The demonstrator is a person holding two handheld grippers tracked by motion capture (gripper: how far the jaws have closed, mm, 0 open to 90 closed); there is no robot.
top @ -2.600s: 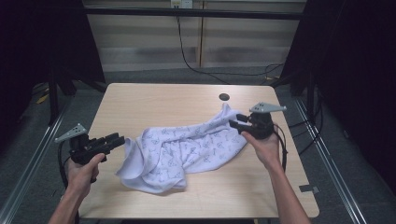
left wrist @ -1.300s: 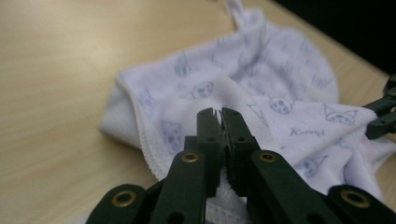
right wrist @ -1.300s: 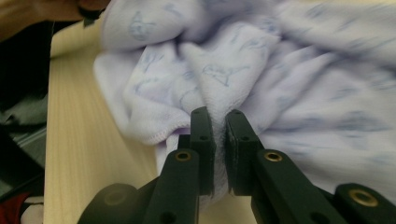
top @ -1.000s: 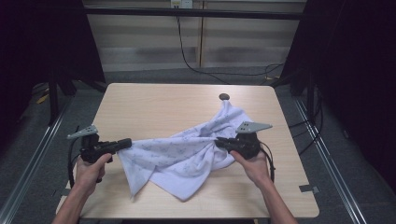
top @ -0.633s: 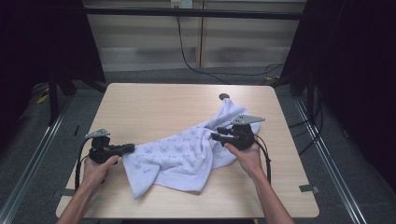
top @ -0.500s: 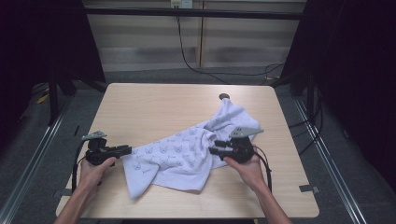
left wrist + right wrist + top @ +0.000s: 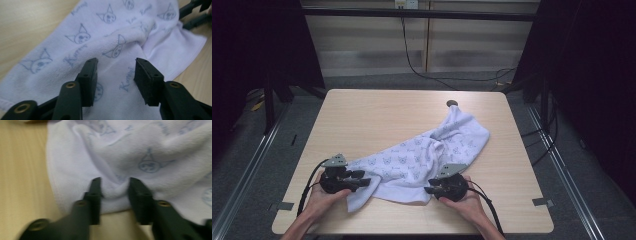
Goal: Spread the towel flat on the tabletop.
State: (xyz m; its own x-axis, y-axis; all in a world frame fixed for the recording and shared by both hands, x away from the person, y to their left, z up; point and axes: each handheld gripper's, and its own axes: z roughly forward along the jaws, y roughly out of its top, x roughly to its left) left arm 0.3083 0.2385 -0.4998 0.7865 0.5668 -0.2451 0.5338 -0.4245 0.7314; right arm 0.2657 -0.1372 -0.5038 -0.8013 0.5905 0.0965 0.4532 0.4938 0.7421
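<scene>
A white towel (image 7: 432, 145) printed with pale cat faces lies spread slantwise on the wooden table (image 7: 377, 115), from far right to near left. My left gripper (image 7: 359, 180) rests low over its near left end. In the left gripper view its jaws (image 7: 116, 62) stand open above the flat towel (image 7: 100, 25); they have just been opening and nothing is pinched. My right gripper (image 7: 430, 190) sits at the towel's near hem. Its jaws (image 7: 115, 181) have just been closing, and a raised fold of the towel (image 7: 150, 150) is bunched between the pads.
A small dark disc (image 7: 452, 104) lies at the table's far edge by the towel's far corner. Tape marks (image 7: 284, 206) (image 7: 543, 202) sit at the near corners. Bare tabletop spreads to the far left. The right gripper's jaws (image 7: 192, 12) show at the left gripper view's top right.
Both hands came down and toward the near edge. The towel, held stretched between the grippers before, now lies on the table. The left jaws let go; the right gripper shifted to the near hem.
</scene>
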